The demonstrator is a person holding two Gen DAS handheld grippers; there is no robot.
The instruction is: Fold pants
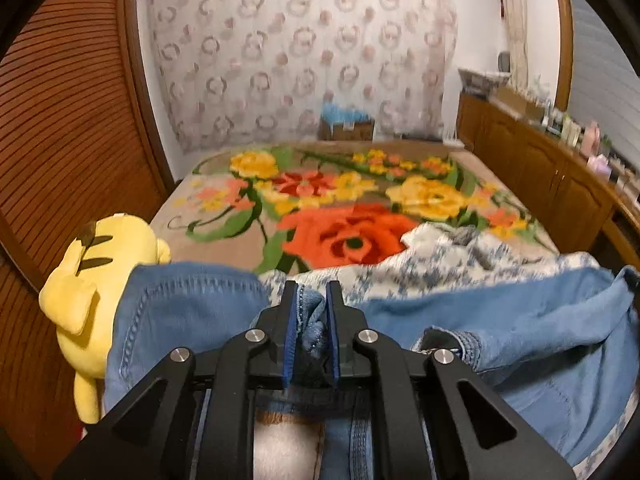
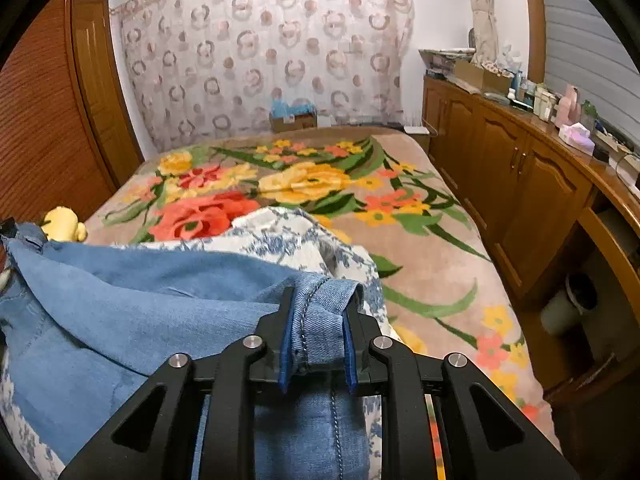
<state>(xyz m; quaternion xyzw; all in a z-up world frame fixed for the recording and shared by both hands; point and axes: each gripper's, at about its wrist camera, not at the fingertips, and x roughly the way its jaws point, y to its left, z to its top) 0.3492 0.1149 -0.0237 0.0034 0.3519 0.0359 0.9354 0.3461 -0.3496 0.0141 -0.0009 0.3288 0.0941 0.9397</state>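
Observation:
Blue denim pants (image 1: 192, 304) are spread across the near end of the bed, on top of a white cloth with a blue pattern (image 1: 440, 264). My left gripper (image 1: 311, 286) is shut on a bunched fold of the denim, which fills the narrow gap between its blue pads. In the right wrist view the pants (image 2: 140, 300) stretch away to the left. There my right gripper (image 2: 320, 296) is shut on a stitched hem, and the hem stands up between its pads. The patterned cloth (image 2: 280, 240) shows beyond the denim.
A floral blanket (image 1: 224, 240) (image 2: 432, 272) covers the bed. A yellow plush toy (image 1: 96, 280) (image 2: 64, 224) lies at the left edge beside a slatted wooden door (image 1: 60, 140). Wooden cabinets (image 2: 520, 200) with clutter on top run along the right. A cardboard box (image 2: 294, 120) sits by the curtain.

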